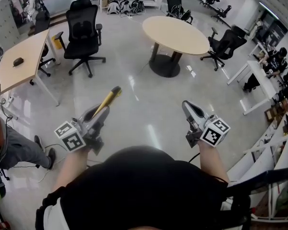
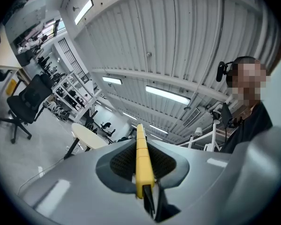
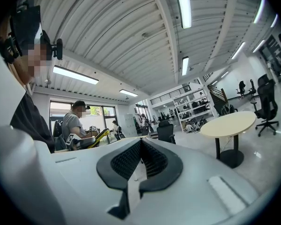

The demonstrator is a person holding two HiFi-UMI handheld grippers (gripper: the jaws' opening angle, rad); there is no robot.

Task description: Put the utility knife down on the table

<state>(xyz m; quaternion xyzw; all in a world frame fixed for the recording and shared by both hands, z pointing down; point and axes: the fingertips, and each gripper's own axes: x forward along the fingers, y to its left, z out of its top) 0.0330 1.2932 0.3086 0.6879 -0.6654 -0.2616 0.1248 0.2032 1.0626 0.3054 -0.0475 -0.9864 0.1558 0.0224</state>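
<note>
Head view, nearest first: the person's two forearms reach out from a dark top, each hand around a grey plastic gripper with a black-and-white marker cube at its rear. The left gripper (image 1: 102, 113) angles up and to the right, and the utility knife (image 1: 110, 97) sticks out past its tips, in the air over the floor. The right gripper (image 1: 187, 105) points up and slightly left in the picture and carries nothing.

The left gripper view adds what the head view cannot: the black, ridged pads pinch the knife's slim yellow body from both sides. The body runs straight along the jaw line, and a dark, narrower end points back toward the camera. Behind it this view takes in mostly the ribbed white ceiling (image 2: 178, 46) and its strip lights. The right gripper view looks level across the room instead. Its textured pads are pressed together at the tips, with only a thin wedge of gap nearer the camera and nothing between them.

Beyond the grippers lies a glossy pale floor (image 1: 134, 95). Farther off stands a round table (image 1: 175, 34) with a smooth light top on a dark pedestal, well apart from the knife. A black mesh-backed office chair (image 1: 81, 28) stands farther left, and a light wooden desk (image 1: 19, 61) is at the left edge.
</note>
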